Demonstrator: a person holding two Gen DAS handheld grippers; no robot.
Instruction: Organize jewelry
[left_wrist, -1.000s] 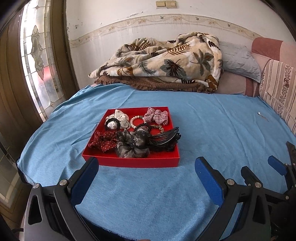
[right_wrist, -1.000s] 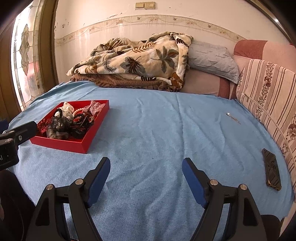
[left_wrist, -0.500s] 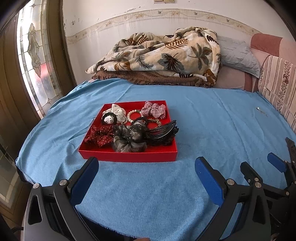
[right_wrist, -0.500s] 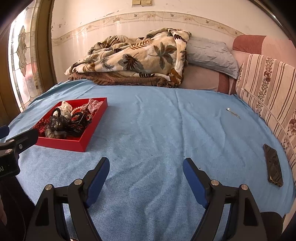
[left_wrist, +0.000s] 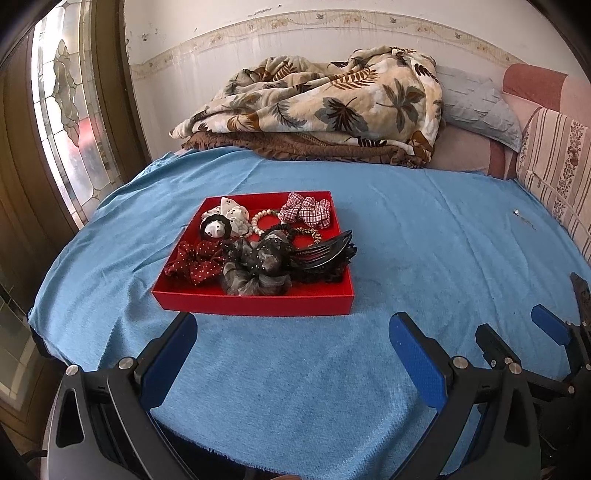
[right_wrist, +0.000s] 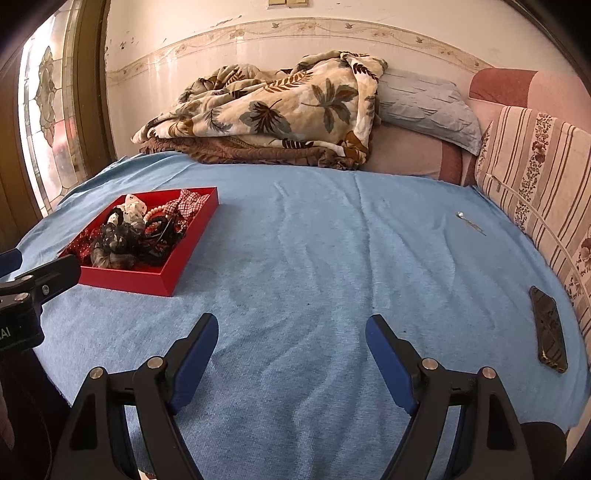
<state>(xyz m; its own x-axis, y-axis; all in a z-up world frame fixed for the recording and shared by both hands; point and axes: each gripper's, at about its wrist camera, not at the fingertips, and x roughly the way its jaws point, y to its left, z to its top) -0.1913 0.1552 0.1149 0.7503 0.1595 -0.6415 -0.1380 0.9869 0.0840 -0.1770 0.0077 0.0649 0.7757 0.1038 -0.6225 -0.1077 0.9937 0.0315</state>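
I hold both grippers above the near edge of the blue sheet (left_wrist: 424, 229), and neither touches anything. The left gripper (left_wrist: 291, 343) has its jaws spread wide with only bare sheet between them. The right gripper (right_wrist: 291, 343) also stands spread and empty.

The red tray (left_wrist: 255, 302) sits just ahead of the left jaws, its near wall close beyond the fingertips. From the right jaws it lies ahead and well off to the left. The items inside are piled together: a dotted bow (left_wrist: 195, 262) at the near left, a grey scrunchie (left_wrist: 255, 280) at the near middle, a black claw clip (left_wrist: 325, 251) at the near right, a bead bracelet (left_wrist: 262, 221) and a plaid bow (left_wrist: 306, 210) further back.

Hazards as I judge them:
- Tangle: the scrunchie, clip and a black band overlap. Closing on one could drag its neighbours out of the tray
- Wide jaws: closing from this spread in the pile could catch two items at once
- Tray shift: it looks light on soft cloth; a fingertip catching its near wall could push or tip it
- Collision: the grippers sit side by side, so both reaching for the tray may foul each other
- A small pin (right_wrist: 469, 221) lies far ahead and right of the right jaws, thin and easy to miss; a phone (right_wrist: 548, 328) lies right of them
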